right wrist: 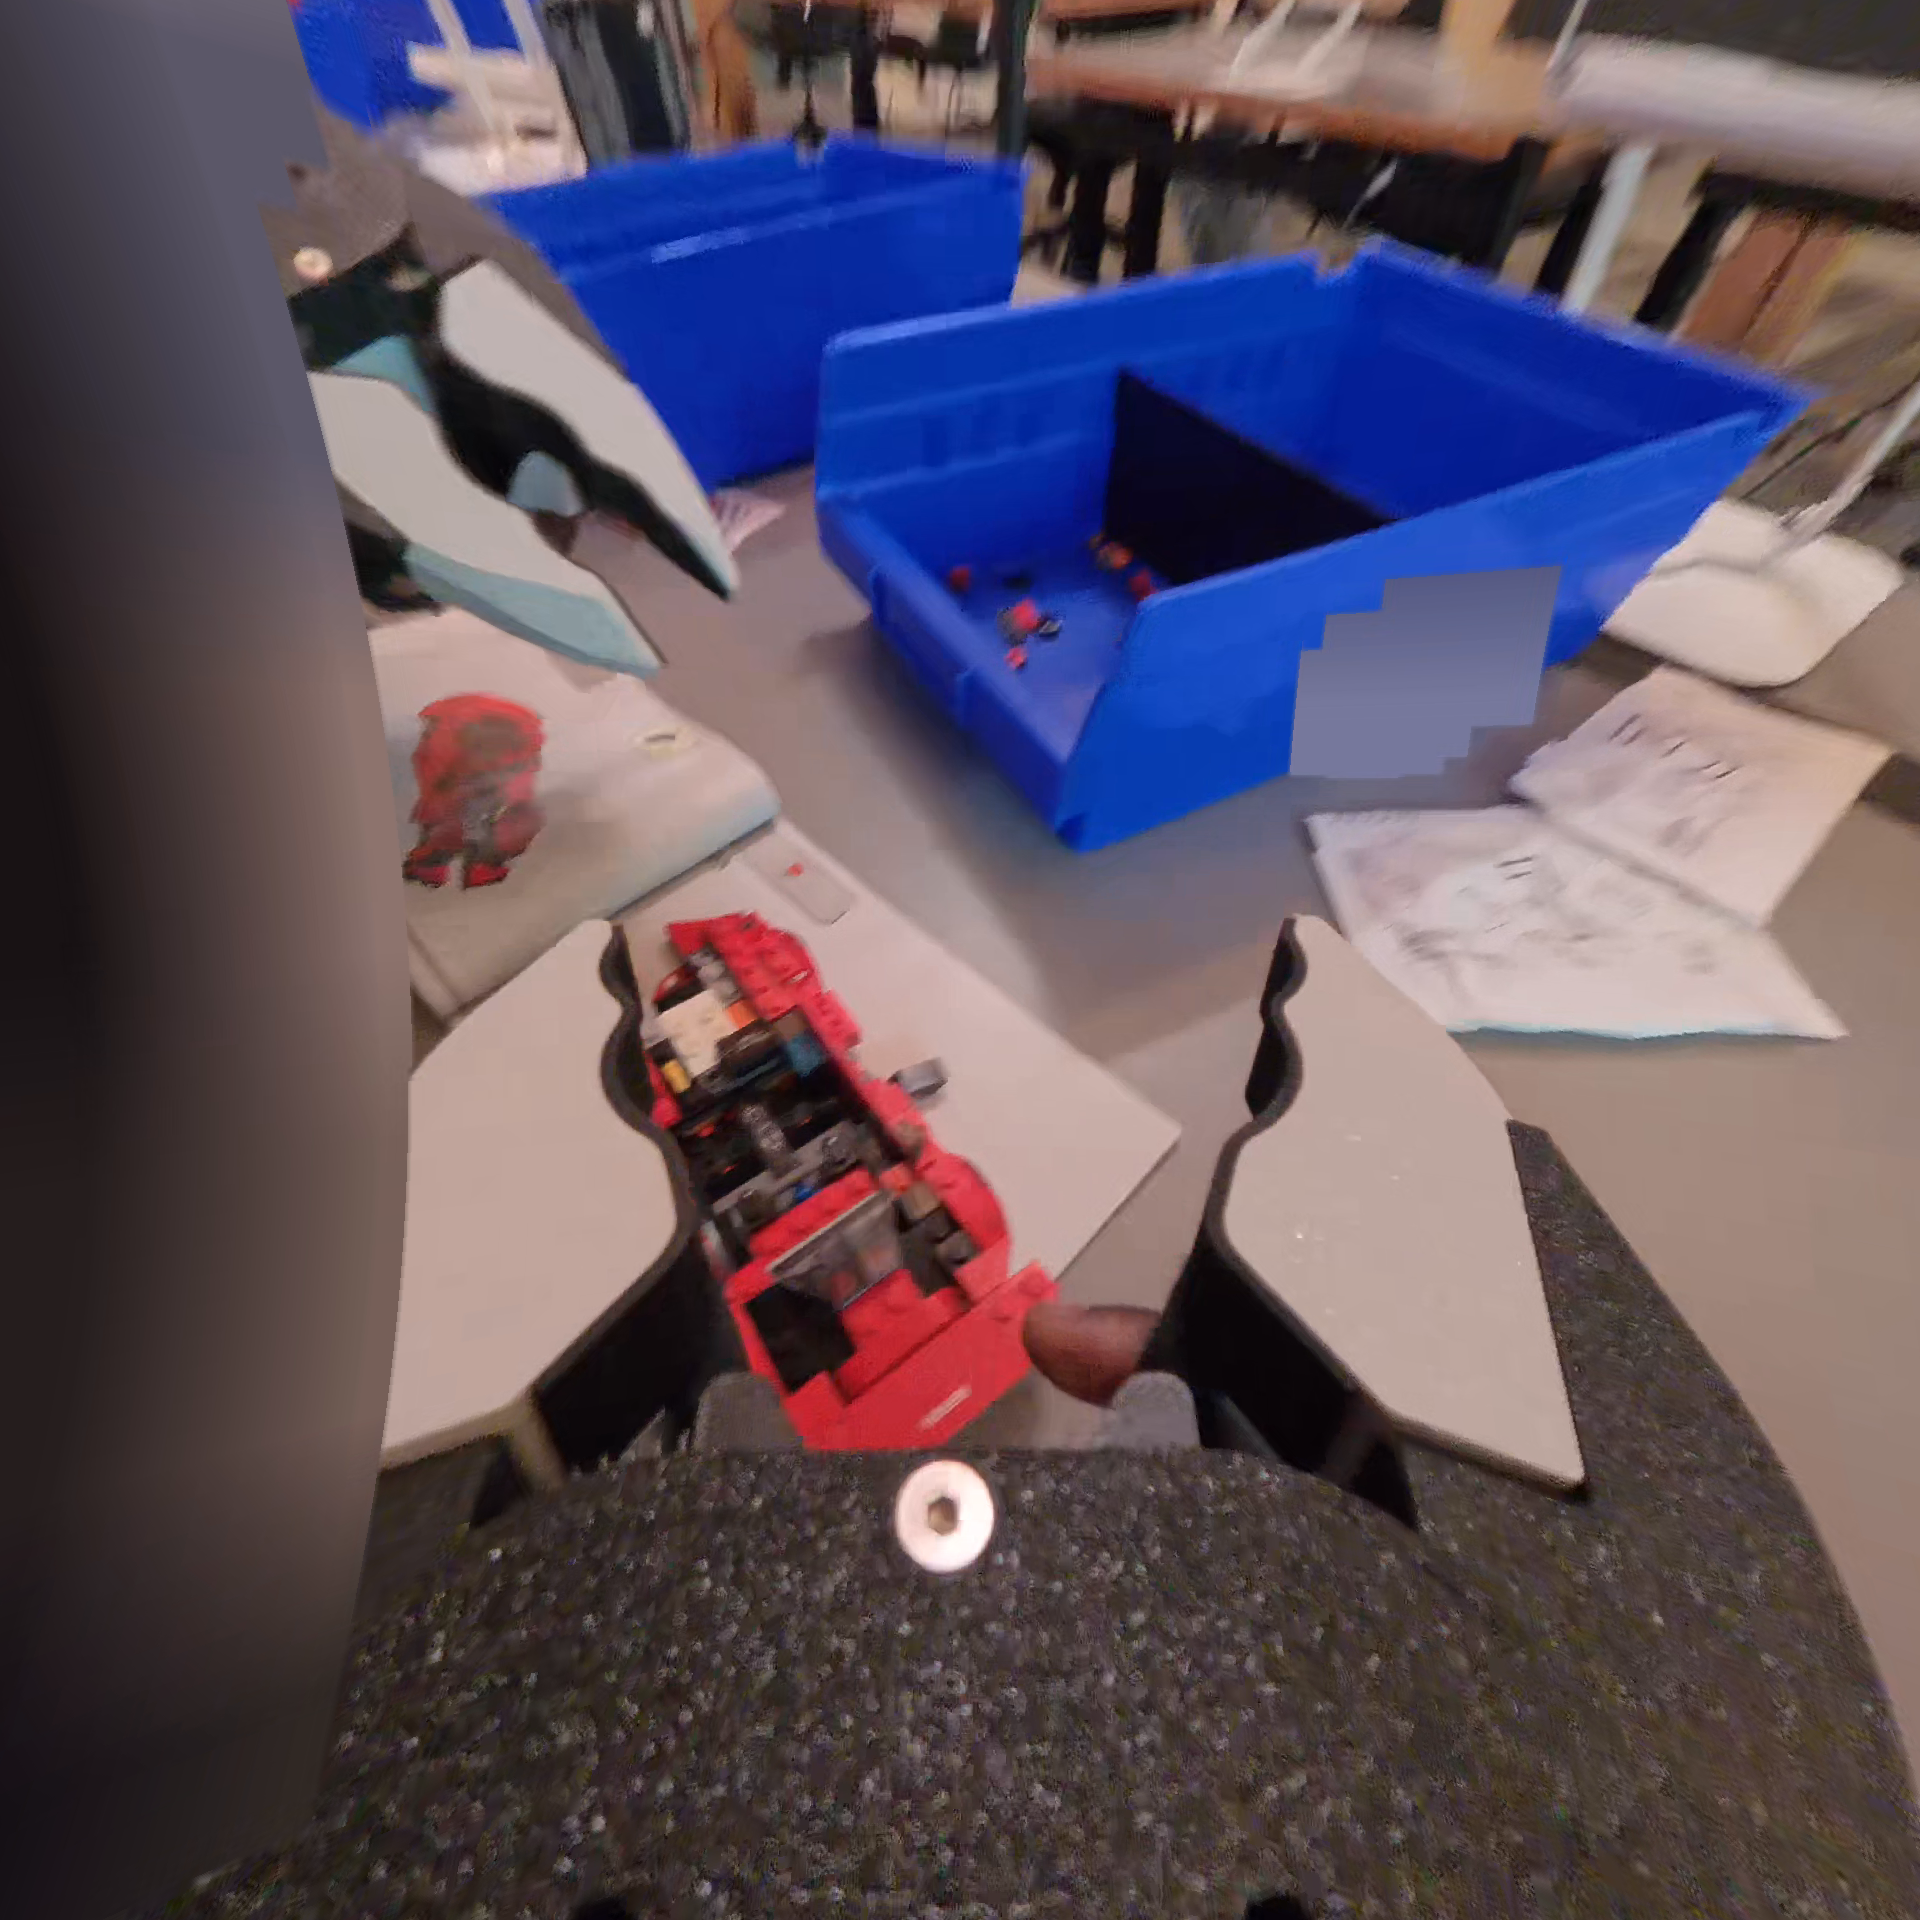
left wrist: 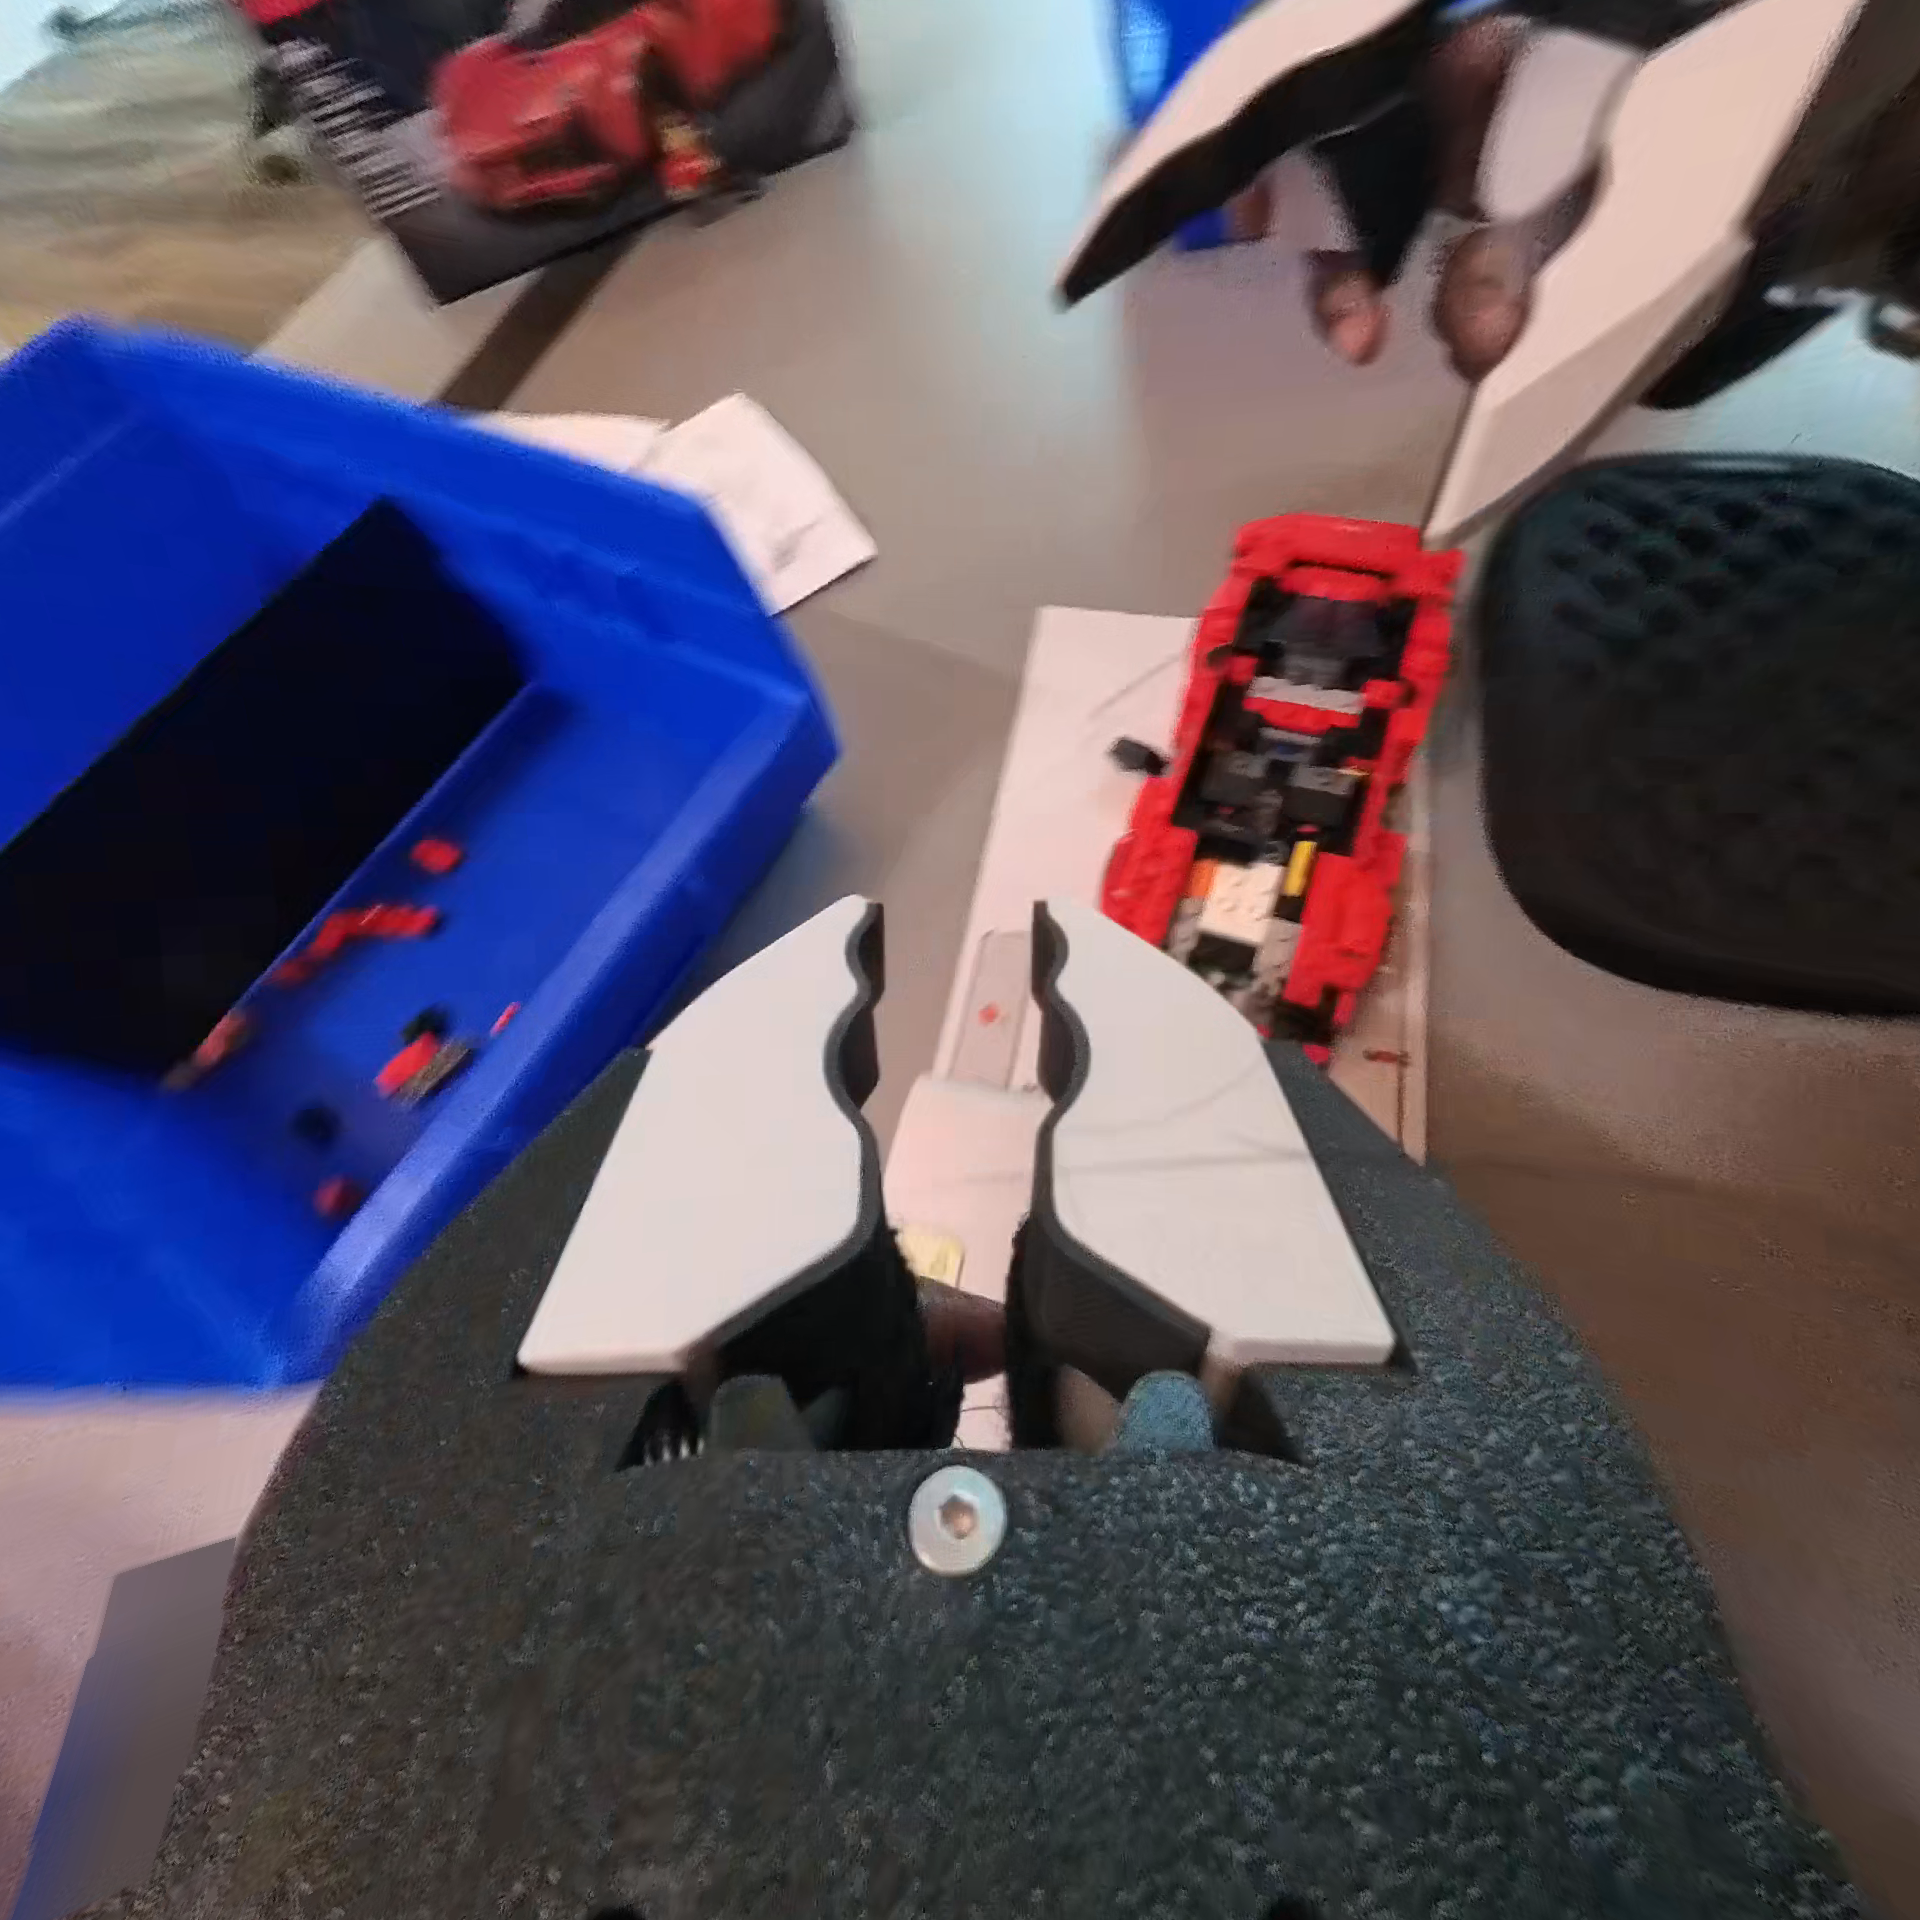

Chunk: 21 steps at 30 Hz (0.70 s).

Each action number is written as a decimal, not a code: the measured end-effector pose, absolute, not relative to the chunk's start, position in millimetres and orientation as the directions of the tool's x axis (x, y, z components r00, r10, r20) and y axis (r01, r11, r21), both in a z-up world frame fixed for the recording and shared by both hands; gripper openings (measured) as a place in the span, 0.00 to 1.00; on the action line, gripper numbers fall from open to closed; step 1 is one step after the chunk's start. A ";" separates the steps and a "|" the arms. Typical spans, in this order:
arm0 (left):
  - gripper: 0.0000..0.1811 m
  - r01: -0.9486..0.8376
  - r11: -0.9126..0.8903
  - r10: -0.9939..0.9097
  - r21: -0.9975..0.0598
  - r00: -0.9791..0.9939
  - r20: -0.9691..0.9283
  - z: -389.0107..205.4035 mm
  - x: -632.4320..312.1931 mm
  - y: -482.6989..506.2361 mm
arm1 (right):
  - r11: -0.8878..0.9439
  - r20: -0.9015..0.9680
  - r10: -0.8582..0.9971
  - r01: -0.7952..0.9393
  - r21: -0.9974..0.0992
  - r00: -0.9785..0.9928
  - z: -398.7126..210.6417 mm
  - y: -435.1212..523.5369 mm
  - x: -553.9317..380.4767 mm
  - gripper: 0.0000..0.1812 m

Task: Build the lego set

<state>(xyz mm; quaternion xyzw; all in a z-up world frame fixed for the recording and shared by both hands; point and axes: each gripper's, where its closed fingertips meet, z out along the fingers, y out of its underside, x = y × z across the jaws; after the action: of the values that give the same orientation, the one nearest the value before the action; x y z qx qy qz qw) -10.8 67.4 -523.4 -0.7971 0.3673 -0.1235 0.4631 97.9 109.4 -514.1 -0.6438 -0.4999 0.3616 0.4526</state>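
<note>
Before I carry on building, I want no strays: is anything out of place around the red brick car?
One small dark piece lies loose on the pale grey board, beside the half-built red brick car, away from the blue plastic bin holding the other loose parts.

Part-built red lego car (right wrist: 831, 1174) upright on grey sheet (right wrist: 1039, 1049).

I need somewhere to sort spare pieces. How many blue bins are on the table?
2. The nearer blue bin sits mid-table, with loose red and black pieces on its floor; a second blue bin stands behind it to the left. More could lie outside both views.
</note>
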 end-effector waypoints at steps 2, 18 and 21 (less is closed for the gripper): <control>0.19 -0.436 -0.377 -0.572 -0.817 0.803 -0.165 -522.0 -38.8 63.9 | -0.086 -0.026 0.969 0.237 -0.968 0.247 -505.7 119.2 99.5 0.63; 0.48 -0.178 -0.472 -0.132 -0.864 0.983 -0.130 -528.1 -136.6 -7.6 | -0.019 -0.029 0.952 -0.036 -0.999 0.305 -478.7 146.6 126.5 0.53; 0.49 -0.169 -0.433 -0.170 -0.885 0.980 -0.104 -525.2 -136.3 -6.2 | 0.028 0.024 0.948 -0.006 -1.000 0.318 -481.2 146.7 127.4 0.44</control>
<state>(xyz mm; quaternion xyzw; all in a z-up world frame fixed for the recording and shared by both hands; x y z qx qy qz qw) -136.3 -6.2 -525.2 -0.8465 0.1002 -0.0002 0.5229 127.4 146.7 -481.2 -0.5646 -0.4170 0.4090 0.5831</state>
